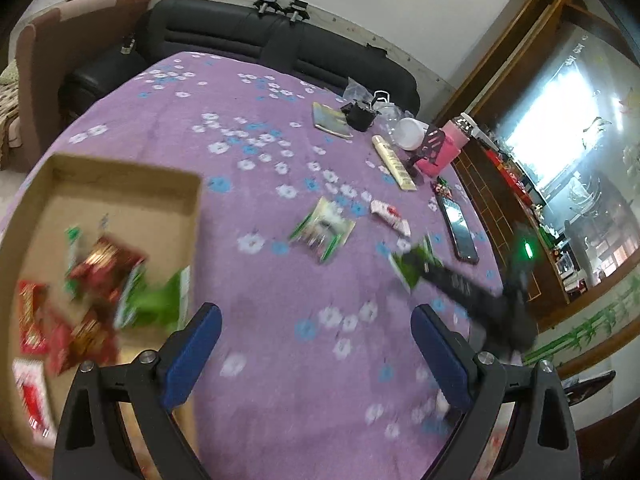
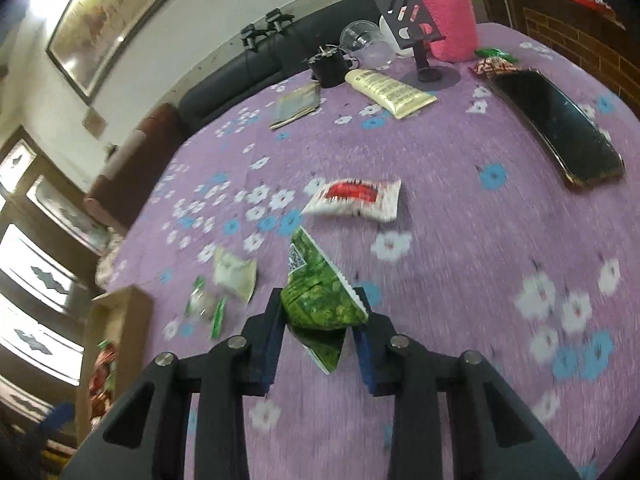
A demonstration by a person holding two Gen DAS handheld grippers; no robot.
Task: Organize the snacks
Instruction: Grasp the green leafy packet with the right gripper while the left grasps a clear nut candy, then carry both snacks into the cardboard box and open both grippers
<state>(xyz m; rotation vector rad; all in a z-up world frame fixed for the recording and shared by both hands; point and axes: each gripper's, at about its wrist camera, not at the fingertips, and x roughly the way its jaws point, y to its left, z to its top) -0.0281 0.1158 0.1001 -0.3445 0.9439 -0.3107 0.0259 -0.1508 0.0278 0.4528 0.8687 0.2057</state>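
Note:
My right gripper [image 2: 320, 302] is shut on a crumpled green snack packet [image 2: 316, 284], pinched between its blue pads just above the purple flowered tablecloth [image 2: 460, 280]. In the left wrist view that packet [image 1: 410, 264] shows at the right, at the tip of the right gripper [image 1: 428, 270]. My left gripper [image 1: 318, 332] is open and empty over the cloth, beside a cardboard box [image 1: 192, 216] holding several red and green packets. A white-and-red packet [image 2: 352, 196] and pale green packets [image 2: 234, 274] lie loose on the cloth.
A phone [image 2: 556, 132] lies at the right. At the far edge stand a cream tube [image 2: 390, 92], a pink bottle [image 2: 448, 20], a black phone stand [image 2: 412, 20], a clear cup [image 2: 362, 38], a black pot [image 2: 328, 66] and a foil packet [image 2: 298, 104]. A dark sofa [image 1: 240, 32] lies behind.

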